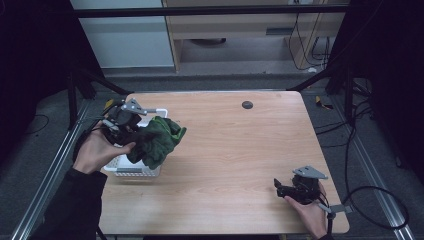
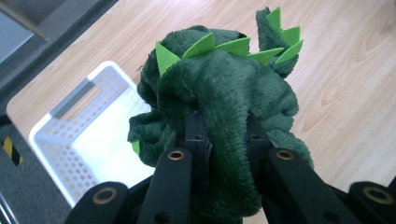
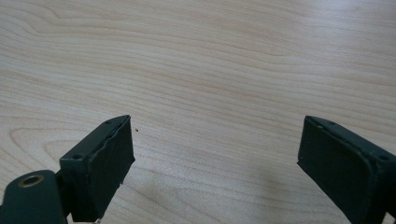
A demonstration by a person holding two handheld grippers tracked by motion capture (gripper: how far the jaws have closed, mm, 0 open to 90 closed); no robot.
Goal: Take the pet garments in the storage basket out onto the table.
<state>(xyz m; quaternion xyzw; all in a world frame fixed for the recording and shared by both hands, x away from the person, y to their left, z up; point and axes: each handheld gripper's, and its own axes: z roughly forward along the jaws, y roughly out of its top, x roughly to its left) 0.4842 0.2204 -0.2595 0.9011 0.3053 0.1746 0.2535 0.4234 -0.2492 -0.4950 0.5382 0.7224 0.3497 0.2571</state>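
From above, the left gripper is holding a green plush toy over the right edge of a white basket at the table's left side. Its own camera is showing both jaws clamped on the plush. The right gripper is resting near-right, jaws spread wide.

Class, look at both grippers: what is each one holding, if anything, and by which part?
The left gripper pinches a fold of the green plush toy below its spiky ridge. The right gripper is open, holding nothing.
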